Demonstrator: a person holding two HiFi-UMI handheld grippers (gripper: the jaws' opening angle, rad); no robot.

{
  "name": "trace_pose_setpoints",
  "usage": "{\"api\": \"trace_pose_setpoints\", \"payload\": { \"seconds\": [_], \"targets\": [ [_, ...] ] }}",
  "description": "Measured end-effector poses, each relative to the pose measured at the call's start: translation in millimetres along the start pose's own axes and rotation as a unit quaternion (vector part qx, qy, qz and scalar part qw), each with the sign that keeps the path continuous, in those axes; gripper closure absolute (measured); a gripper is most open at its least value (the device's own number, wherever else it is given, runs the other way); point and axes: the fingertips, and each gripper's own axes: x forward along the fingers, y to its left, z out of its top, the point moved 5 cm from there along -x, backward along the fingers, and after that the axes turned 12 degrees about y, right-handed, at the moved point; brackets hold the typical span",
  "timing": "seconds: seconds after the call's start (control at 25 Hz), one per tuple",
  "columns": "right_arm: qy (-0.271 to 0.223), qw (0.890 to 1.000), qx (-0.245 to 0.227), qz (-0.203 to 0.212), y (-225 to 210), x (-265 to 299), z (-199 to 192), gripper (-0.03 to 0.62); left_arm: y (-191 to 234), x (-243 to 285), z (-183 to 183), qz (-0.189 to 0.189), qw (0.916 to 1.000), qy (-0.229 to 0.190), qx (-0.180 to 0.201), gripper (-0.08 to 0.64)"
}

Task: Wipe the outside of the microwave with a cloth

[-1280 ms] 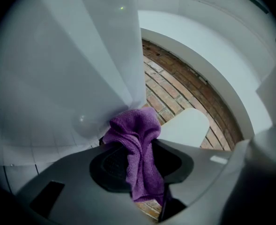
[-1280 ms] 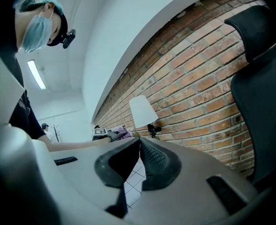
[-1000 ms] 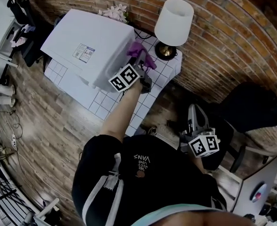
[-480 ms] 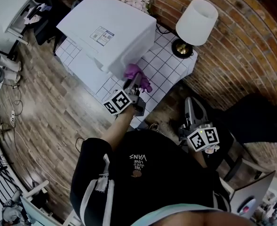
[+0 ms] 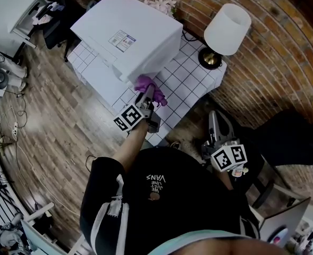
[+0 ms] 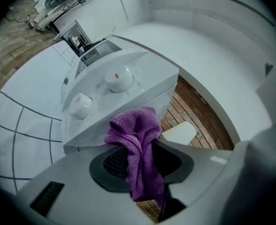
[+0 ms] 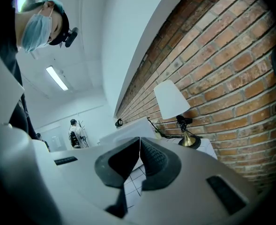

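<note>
The left tongs clamp a crumpled purple terry cloth. Its long fold hangs down between them, and its bunched end is against the front corner of the boxy white microwave, upper centre in the head view. Two round knobs face lower left. The top sticker is unreadable. The right tongs are closed on nothing, at lower right off the tiled table.
</note>
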Motion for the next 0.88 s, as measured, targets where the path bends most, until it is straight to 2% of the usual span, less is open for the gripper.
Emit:
{"api": "trace_pose_setpoints", "payload": {
  "seconds": [0.52,0.88],
  "targets": [
    [-0.015,0.994,0.030,-0.100,-31.4,-44.5,-0.8,0.589,-12.1,130.9,8.1,-0.023,0.9991,0.034,0.009,0.419],
    [-0.024,0.989,0.040,-0.144,-47.1,-63.9,2.1,0.589,-26.8,208.5,9.5,-0.027,0.9988,0.041,-0.001,0.419]
  ]
}}
